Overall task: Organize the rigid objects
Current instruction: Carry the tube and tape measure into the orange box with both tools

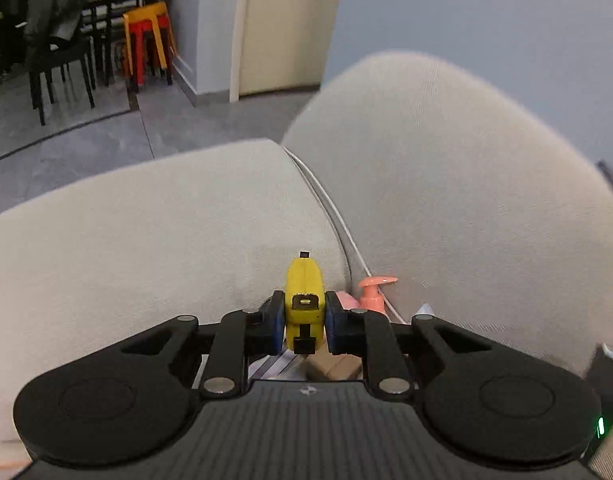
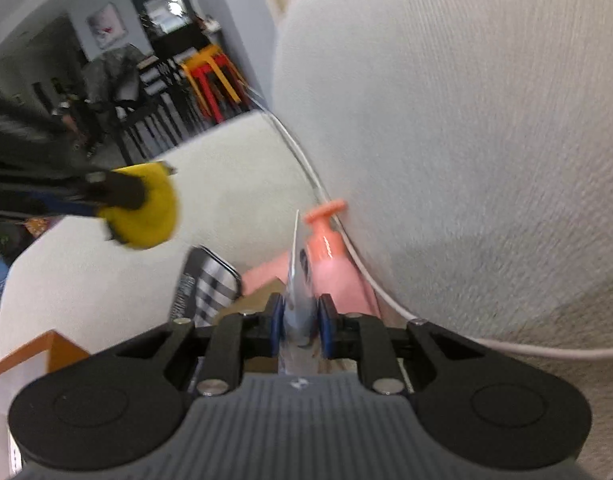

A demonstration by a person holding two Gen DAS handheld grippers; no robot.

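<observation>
My left gripper [image 1: 305, 314] is shut on a yellow tape measure [image 1: 304, 292], lifted above the beige sofa seat [image 1: 146, 240]. The right wrist view shows the same tape measure [image 2: 150, 216] in the air at the left, with the left gripper [image 2: 106, 196] around it. My right gripper [image 2: 300, 324] is shut on a thin, pale flat packet [image 2: 295, 276] that stands on edge between its blue pads. A pink pump bottle [image 2: 328, 256] lies just beyond it against the back cushion. It also shows in the left wrist view as the pink pump bottle [image 1: 372, 296].
A black-and-white checked pouch [image 2: 206, 284] and a brown cardboard piece [image 2: 254, 296] lie on the seat. An orange-edged box [image 2: 46, 348] sits at the lower left. A white cable [image 2: 346, 236] runs along the cushion seam. Chairs and stools [image 1: 146, 36] stand across the floor.
</observation>
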